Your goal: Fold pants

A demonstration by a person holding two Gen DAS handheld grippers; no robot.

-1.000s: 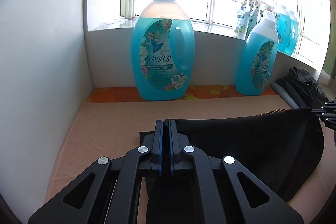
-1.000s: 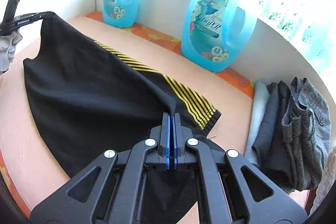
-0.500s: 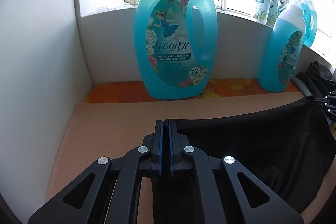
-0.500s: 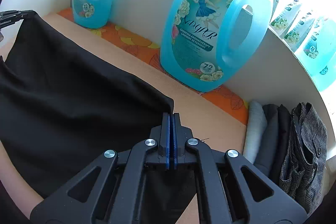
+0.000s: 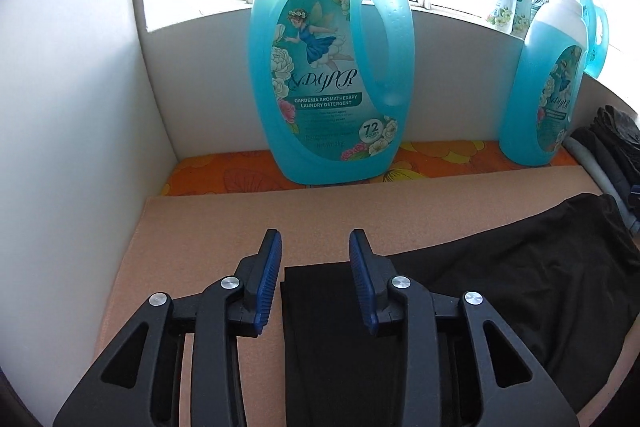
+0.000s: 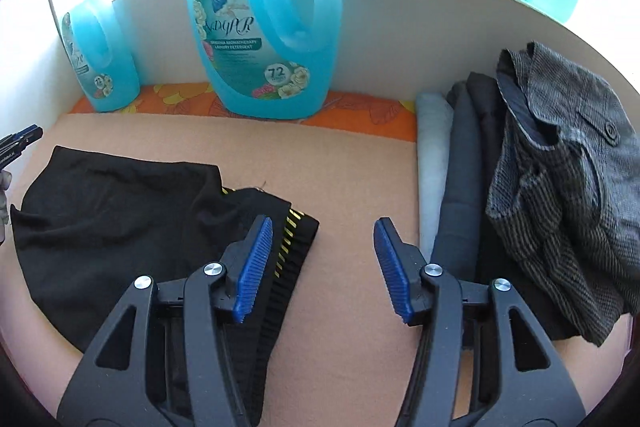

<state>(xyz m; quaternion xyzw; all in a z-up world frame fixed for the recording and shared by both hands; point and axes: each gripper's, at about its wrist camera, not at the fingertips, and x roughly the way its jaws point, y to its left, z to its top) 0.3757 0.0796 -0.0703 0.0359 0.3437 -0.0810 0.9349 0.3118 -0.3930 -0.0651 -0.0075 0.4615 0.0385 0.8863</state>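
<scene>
Right wrist view: the black pants with yellow-striped waistband [image 6: 120,219] lie flat on the tan counter [image 6: 352,195], long axis left-right. Both tools have just opened, holding nothing: right tool [image 6: 324,267] at the waistband end, left tool [image 5: 316,283] over the opposite folded edge.

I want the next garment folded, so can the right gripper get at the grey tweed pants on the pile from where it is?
Probably yes. The right gripper has open, empty jaws, and the grey tweed pants lie on top of the pile to its right, nothing covering them.
</scene>
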